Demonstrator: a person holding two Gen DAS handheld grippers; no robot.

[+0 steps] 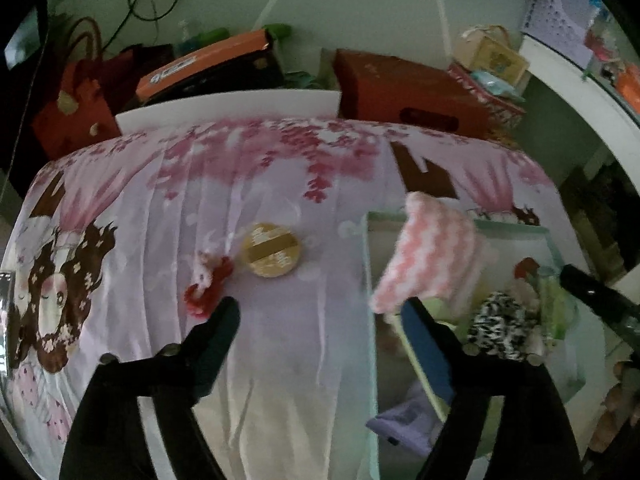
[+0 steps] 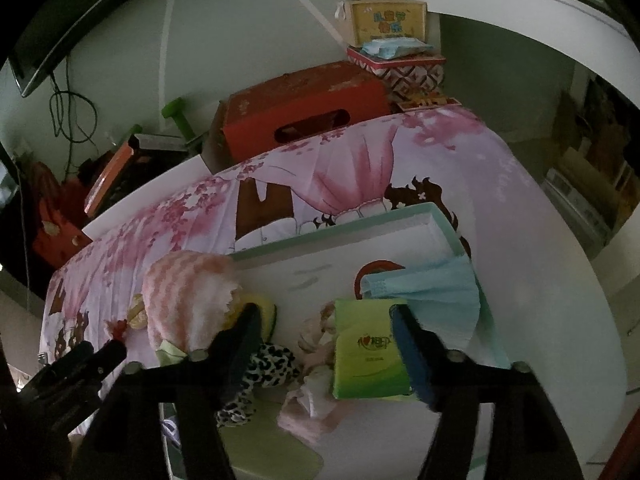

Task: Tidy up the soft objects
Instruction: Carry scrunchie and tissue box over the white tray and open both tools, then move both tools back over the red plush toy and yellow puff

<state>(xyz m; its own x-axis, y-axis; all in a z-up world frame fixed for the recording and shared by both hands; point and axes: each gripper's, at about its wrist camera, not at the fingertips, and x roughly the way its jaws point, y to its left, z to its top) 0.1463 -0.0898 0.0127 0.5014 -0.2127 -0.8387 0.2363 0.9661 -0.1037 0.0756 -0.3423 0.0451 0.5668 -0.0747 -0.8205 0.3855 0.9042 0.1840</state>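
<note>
the pink-and-white zigzag knitted cloth (image 1: 430,248) hangs in the air at the left edge of the shallow white box with a mint-green rim (image 1: 370,264), blurred as if mid-drop; in the right wrist view the same cloth (image 2: 188,300) droops over the box's near-left corner. it looks light, limp and stretchy, so it should fold wherever it is caught; a pinch on a bunched fold near the middle would likely hold better than one on a thin edge.

the left tongs (image 1: 320,312) are spread wide and hold nothing, and one tip sits just under the cloth's lower hem. the right tongs (image 2: 324,316) are also spread, hovering over the box, and grip nothing.

inside the box lie a black-and-white leopard-print fuzzy piece (image 2: 264,368), a green tissue packet (image 2: 368,352), a pale blue pleated face mask (image 2: 432,296) and some pale pink fabric (image 2: 316,404). all look soft and unbreakable, though the packet's film may be slippery.

on the pink floral bedsheet (image 1: 260,180) a small red-and-white yarn toy (image 1: 208,284) lies just beside a round gold tin (image 1: 272,250). the toy looks feather-light and loose, best taken around its thicker body.
</note>
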